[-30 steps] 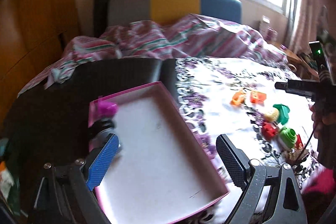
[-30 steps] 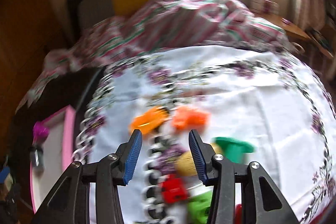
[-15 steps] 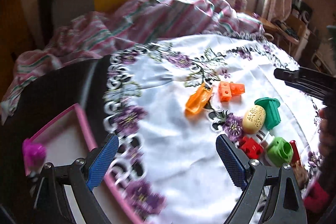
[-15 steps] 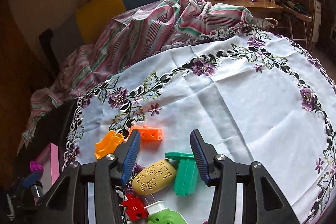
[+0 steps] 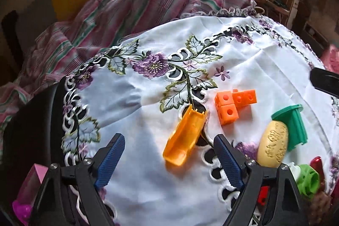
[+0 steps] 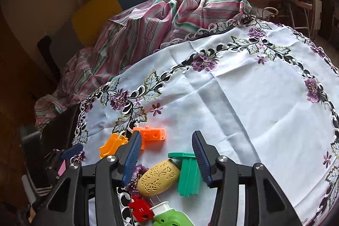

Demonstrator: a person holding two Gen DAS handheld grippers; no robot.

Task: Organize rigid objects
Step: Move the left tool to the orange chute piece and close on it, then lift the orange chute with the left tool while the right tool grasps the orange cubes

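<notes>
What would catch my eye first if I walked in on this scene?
Bright plastic toys scattered on a white tablecloth with purple embroidered flowers: an orange scoop-shaped piece lying between the tips of the left claw, whose jaws are closing, and orange cubes just beyond. A yellow egg-shaped piece and green block lie under the right claw.

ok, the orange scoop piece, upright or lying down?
Lying down. The orange scoop piece rests lengthwise on the white tablecloth, hollow side up, beside the orange cube block, apart from it.

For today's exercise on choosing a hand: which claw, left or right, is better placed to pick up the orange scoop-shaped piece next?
Probably the left. The left claw has the orange scoop between its closing jaws, not yet touching. The right claw frames the yellow oval piece and green piece instead.
</notes>
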